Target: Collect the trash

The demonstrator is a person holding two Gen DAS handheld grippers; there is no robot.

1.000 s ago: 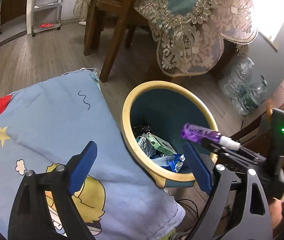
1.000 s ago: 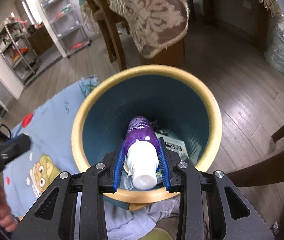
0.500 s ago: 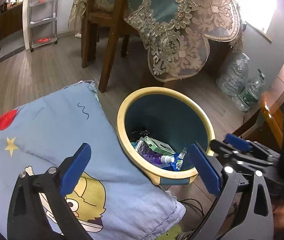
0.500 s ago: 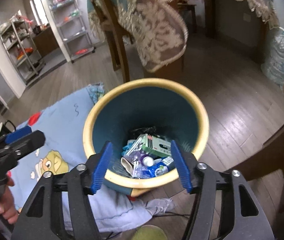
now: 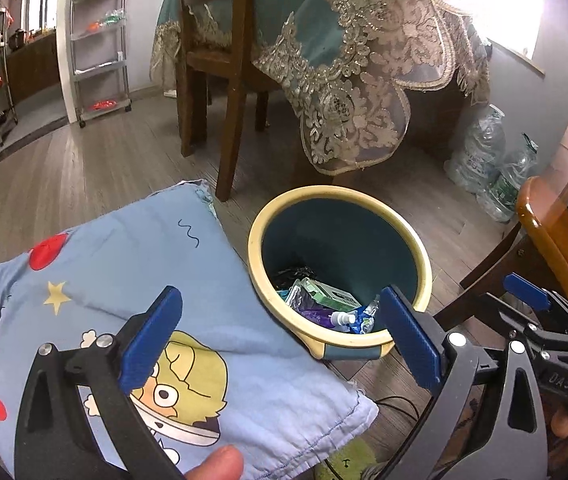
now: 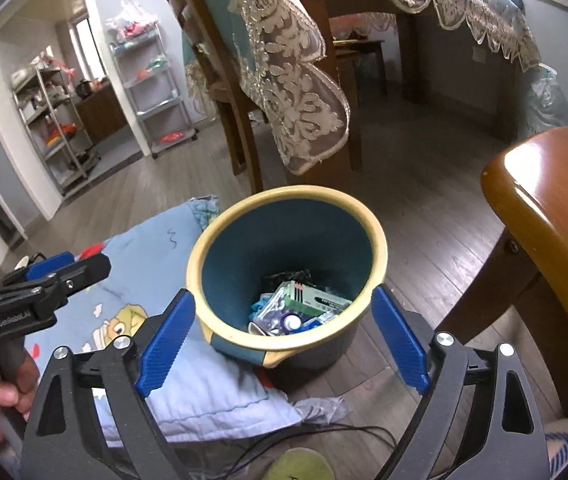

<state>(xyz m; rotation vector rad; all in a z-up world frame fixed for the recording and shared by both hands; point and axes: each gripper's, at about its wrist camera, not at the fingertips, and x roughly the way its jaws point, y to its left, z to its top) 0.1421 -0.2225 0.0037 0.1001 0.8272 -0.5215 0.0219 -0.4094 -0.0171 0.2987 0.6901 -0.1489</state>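
Two grippers, the left gripper (image 5: 279,344) and the right gripper (image 6: 284,340), hang with jaws wide apart, holding nothing, at the bottom of each frame. At centre, a yellow-rimmed bin (image 6: 203,256) holds a purple bottle (image 5: 320,315) among wrappers, beside a blue cartoon cushion (image 5: 131,256). Beyond lie wood floor (image 6: 416,184), a lace-draped table (image 5: 364,60), and shelving (image 5: 99,40) at upper left.

Bin (image 5: 418,248): cream-yellow rim, dark teal wall; inside it lie a purple bottle (image 5: 320,315) with white cap, a green-and-white box (image 5: 330,295) and a blue wrapper (image 5: 364,317). Beside the bin, the cushion (image 5: 131,256) is light blue, printed with red dots, a yellow star and a yellow-haired cartoon figure. Behind the bin, the tablecloth (image 5: 324,32) is teal under beige floral lace.
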